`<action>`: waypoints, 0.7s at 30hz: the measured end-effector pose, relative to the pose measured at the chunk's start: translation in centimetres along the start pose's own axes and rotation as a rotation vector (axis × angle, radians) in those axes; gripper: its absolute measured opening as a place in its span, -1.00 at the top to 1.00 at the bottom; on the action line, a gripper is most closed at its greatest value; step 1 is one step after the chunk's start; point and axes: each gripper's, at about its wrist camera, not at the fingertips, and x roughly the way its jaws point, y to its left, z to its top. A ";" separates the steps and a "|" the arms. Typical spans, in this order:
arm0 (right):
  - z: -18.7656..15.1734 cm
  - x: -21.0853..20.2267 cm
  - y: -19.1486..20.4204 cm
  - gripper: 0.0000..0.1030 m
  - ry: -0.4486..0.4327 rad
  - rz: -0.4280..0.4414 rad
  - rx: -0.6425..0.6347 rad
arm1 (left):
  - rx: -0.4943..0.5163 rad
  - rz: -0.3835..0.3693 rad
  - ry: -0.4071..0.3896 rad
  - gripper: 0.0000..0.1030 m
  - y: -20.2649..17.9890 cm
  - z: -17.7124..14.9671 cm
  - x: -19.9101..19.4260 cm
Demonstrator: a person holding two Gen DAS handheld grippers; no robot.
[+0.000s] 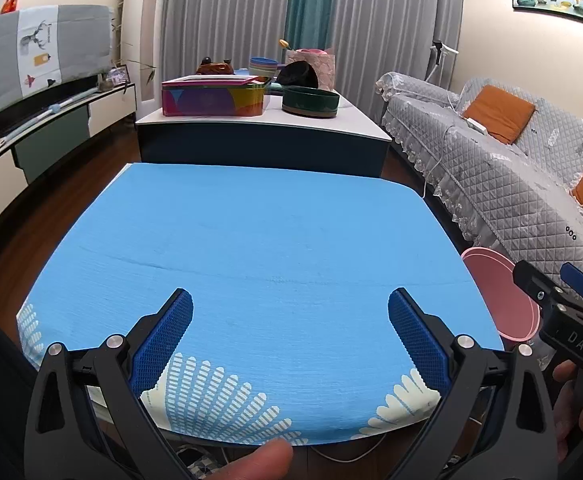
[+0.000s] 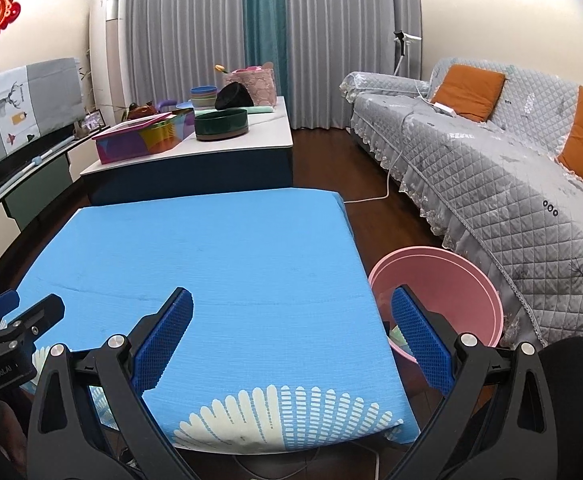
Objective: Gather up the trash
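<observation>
My left gripper (image 1: 290, 328) is open and empty over the near edge of a table covered with a blue cloth (image 1: 259, 248). My right gripper (image 2: 291, 332) is open and empty over the cloth's right front corner (image 2: 251, 280). A pink bin (image 2: 443, 284) stands on the floor right of the table, and something pale green lies inside it (image 2: 396, 336). The bin's rim also shows in the left wrist view (image 1: 499, 280). The right gripper shows at the right edge of the left wrist view (image 1: 559, 300). The left gripper shows at the left edge of the right wrist view (image 2: 11, 320). No loose trash shows on the cloth.
A low white-topped table (image 1: 355, 120) stands behind, holding a colourful box (image 1: 215, 96), a dark green bowl (image 1: 310, 101) and stacked bowls. A grey quilted sofa (image 2: 491, 168) with orange cushions runs along the right. A TV stand (image 1: 51, 120) is at the left.
</observation>
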 end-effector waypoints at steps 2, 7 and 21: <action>0.0 -0.1 -0.2 -0.90 0.001 -0.001 0.006 | 0.006 -0.001 0.001 -0.85 -0.2 0.0 0.1; 0.1 -0.1 -0.3 -0.90 0.001 0.000 0.006 | 0.015 -0.003 0.003 -0.85 -0.5 -0.2 0.2; 0.1 -0.2 -0.3 -0.90 0.004 -0.002 0.005 | 0.016 -0.012 0.012 -0.85 -0.9 -0.1 0.5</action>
